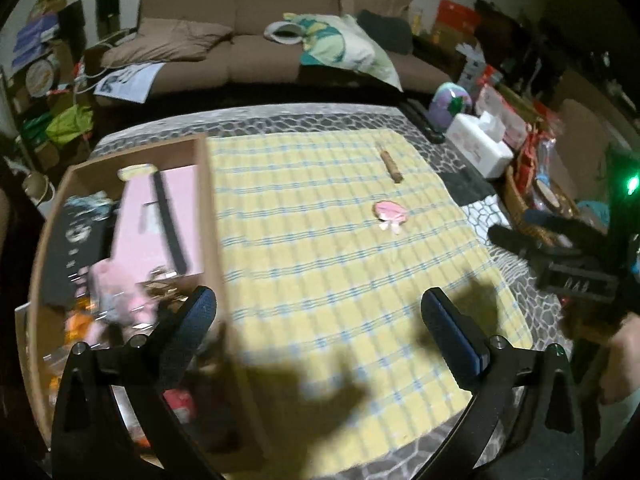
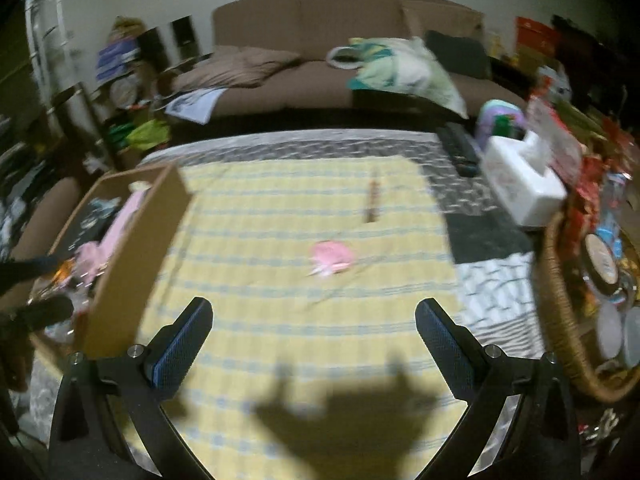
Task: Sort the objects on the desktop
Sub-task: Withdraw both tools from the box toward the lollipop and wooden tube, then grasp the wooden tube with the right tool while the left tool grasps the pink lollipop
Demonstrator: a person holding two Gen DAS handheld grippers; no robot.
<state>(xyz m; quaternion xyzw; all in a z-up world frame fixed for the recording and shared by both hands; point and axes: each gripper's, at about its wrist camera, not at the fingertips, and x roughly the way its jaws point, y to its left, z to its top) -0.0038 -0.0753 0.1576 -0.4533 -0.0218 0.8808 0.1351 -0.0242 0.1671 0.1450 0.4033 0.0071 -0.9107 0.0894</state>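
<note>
1. Yellow checked cloth point(image 1: 320, 240) covers the table; brown sofa point(image 1: 260, 40) behind.
2. Pink item point(image 1: 390, 212) mid-cloth; brown stick point(image 1: 391, 166) nearer the far edge.
3. Cardboard box point(image 1: 212, 216) at the left edge, contents blurred.
4. Left gripper point(image 1: 318, 312) and right gripper point(image 2: 314, 314): jaws wide, empty.

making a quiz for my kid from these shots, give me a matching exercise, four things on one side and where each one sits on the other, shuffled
Things:
1. pink toy
2. brown stick
3. tissue box
4. pink book

Places:
A. inside the cardboard box
B. off the cloth, at the table's right edge
C. on the yellow cloth, nearer the grippers
D. on the yellow cloth, farther toward the sofa

Pairs: 1-C, 2-D, 3-B, 4-A
</note>
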